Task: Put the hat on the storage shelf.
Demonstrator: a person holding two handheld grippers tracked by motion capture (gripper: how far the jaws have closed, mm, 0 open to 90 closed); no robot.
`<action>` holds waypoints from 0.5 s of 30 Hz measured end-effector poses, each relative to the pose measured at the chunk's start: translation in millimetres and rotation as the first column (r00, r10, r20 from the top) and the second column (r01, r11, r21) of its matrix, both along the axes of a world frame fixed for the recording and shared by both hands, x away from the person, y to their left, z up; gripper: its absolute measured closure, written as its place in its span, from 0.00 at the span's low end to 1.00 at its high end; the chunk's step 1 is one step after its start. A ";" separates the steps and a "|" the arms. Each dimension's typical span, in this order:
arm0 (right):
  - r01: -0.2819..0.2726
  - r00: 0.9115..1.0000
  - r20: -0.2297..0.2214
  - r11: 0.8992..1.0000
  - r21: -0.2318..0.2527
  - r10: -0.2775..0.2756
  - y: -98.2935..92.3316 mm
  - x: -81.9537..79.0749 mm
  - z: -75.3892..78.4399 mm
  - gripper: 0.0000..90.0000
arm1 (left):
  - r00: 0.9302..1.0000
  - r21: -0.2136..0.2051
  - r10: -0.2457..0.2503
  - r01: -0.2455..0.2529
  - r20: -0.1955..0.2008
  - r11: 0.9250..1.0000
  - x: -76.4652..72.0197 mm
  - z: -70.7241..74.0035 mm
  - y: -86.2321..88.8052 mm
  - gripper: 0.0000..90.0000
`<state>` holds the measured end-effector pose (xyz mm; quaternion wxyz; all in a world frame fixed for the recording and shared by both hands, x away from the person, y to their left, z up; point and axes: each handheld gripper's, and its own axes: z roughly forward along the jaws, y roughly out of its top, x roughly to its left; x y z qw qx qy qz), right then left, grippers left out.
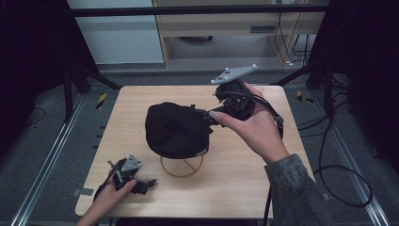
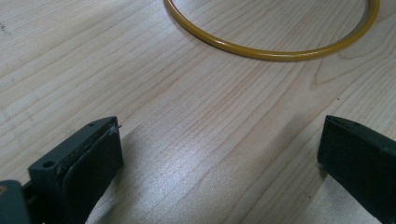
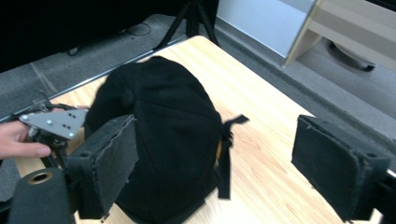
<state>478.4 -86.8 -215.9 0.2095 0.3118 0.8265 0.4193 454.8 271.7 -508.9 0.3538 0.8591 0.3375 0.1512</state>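
A black cap (image 1: pixel 175 129) (image 3: pixel 173 135) sits domed over a stand in the middle of the wooden table (image 1: pixel 240 183). The stand's yellow ring base (image 1: pixel 181 170) (image 2: pixel 280 52) shows under its near edge. My right gripper (image 1: pixel 207 117) (image 3: pixel 217 140) is held just right of the cap, open, with the cap's back strap (image 3: pixel 226 154) between its wide-apart jaws and nothing pinched. At the table's near left corner rests my left gripper (image 1: pixel 148 183) (image 2: pixel 219 158), open over bare wood and pointing toward the ring. It also appears in the right gripper view, as the left gripper (image 3: pixel 52 125) beside the cap.
Dark floor surrounds the table, with metal rails (image 1: pixel 44 169) on the left and loose cables (image 1: pixel 346 181) on the right. A light wood cabinet (image 1: pixel 226 28) stands behind the table. Black frame legs (image 1: pixel 320 75) flank the far corners.
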 end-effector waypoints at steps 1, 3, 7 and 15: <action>0.016 1.000 0.009 1.000 0.004 -0.016 -7.7 -2.7 -0.9 0.13 | 1.000 0.000 0.000 0.000 0.000 1.000 0.0 0.0 0.0 0.00; 0.025 1.000 0.011 1.000 0.015 -0.026 -15.7 -4.3 -2.6 0.11 | 1.000 -0.002 0.001 -0.001 -0.001 1.000 -0.1 -0.1 -0.2 0.00; 0.050 0.999 0.008 0.999 0.020 -0.050 -30.5 -6.0 -6.2 0.09 | 1.000 0.000 -0.001 0.001 -0.001 1.000 -0.1 0.0 0.0 0.00; 0.083 0.996 0.013 0.996 0.042 -0.084 -52.1 -10.7 -16.2 0.07 | 1.000 -0.001 -0.001 0.001 -0.001 1.000 0.0 -0.1 0.0 0.00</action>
